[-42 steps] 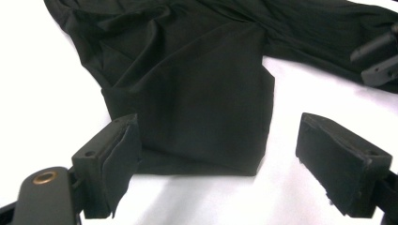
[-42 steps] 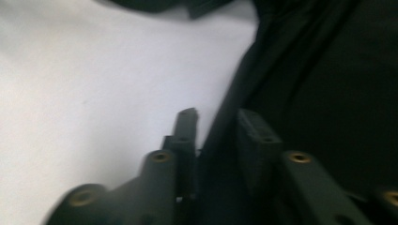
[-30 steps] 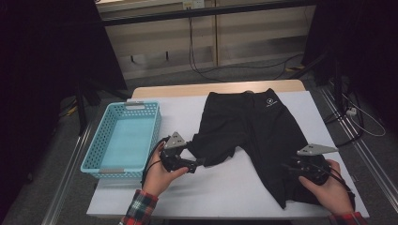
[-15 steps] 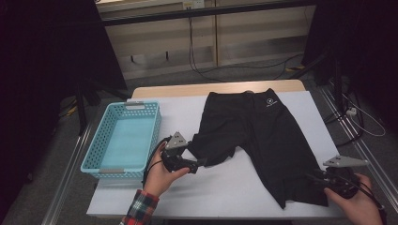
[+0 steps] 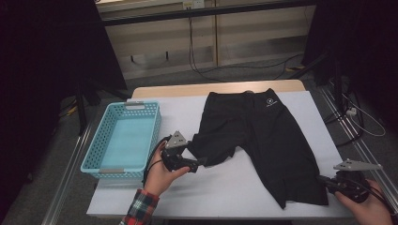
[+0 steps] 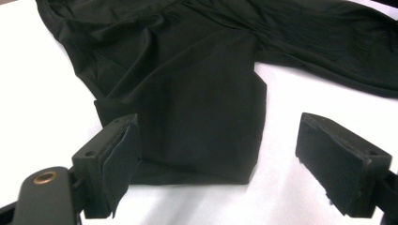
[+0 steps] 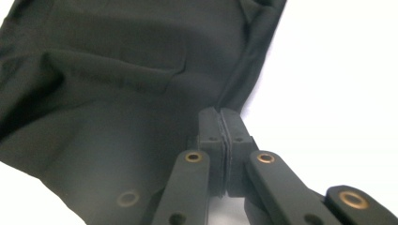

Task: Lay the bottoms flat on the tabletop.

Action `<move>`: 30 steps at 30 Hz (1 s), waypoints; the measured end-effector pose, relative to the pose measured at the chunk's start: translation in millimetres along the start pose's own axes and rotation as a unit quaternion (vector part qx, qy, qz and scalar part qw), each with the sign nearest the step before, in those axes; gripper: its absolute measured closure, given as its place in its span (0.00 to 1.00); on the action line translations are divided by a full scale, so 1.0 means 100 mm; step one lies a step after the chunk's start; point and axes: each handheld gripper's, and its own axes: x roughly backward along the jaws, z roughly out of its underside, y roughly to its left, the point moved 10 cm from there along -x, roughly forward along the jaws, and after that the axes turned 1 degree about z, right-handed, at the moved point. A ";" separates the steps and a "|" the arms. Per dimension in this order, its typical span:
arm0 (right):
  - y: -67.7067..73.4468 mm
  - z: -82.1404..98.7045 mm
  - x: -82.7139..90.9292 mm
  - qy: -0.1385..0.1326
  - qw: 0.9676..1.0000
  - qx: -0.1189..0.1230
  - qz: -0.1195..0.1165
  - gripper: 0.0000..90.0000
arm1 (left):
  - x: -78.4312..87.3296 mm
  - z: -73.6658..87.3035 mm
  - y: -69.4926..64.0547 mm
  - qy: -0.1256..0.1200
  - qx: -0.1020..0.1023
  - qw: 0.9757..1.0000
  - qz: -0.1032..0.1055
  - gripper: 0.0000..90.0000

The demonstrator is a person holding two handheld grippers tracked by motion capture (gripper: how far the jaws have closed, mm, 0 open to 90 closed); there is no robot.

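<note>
A pair of black, thin stretchy fabric shorts (image 5: 263, 140) lies spread flat on the white counter (image 5: 211, 187), beside an empty light-blue plastic basket (image 5: 123, 140). The right gripper (image 5: 324, 180) has just been closing and now pinches the outer hem of one leg. The left gripper (image 6: 225, 154) stands wide open around the other leg's hem, not pressing it. It should probably close fully on that hem, so both corners lift evenly for a clean fold.

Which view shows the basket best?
The high view: the whole blue basket sits at the table's left, beside the left gripper and black shorts. The gripper views look at the shorts' fabric instead.
</note>
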 end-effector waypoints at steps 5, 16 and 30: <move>-0.10 0.02 0.05 0.002 1.000 -0.017 -0.007 1.00 | 0.01 -0.01 0.01 -0.005 0.005 1.000 -0.001 0.17; -0.16 -0.08 0.08 -0.015 0.999 0.012 0.029 0.74 | 0.01 0.00 0.02 -0.001 0.002 1.000 -0.003 0.17; 0.44 -0.63 -0.26 -0.055 0.997 0.033 -0.031 0.41 | 0.01 0.03 0.06 -0.001 0.010 1.000 -0.005 0.17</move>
